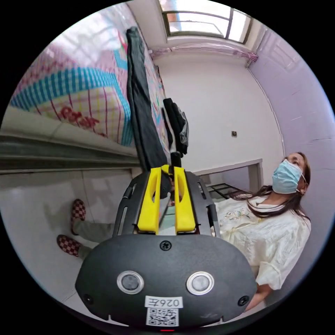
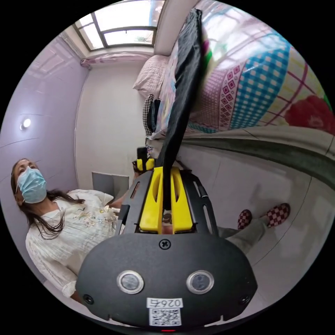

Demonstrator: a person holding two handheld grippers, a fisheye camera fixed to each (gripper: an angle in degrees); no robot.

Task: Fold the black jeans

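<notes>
The left gripper (image 1: 166,178) is clamped on an edge of the black jeans (image 1: 141,115), which stretch from the jaws onto the patterned bed (image 1: 80,94). The right gripper (image 2: 166,178) pinches the jeans too, taut over the bed's edge.

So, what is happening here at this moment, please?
A person holds a gripper in each hand and is handling the black jeans. The left gripper is shut on one edge of the jeans, and the right gripper is shut on another part of them. The jeans stretch from both grippers to the bed with its colourful cover. No fold is visible yet.
</notes>
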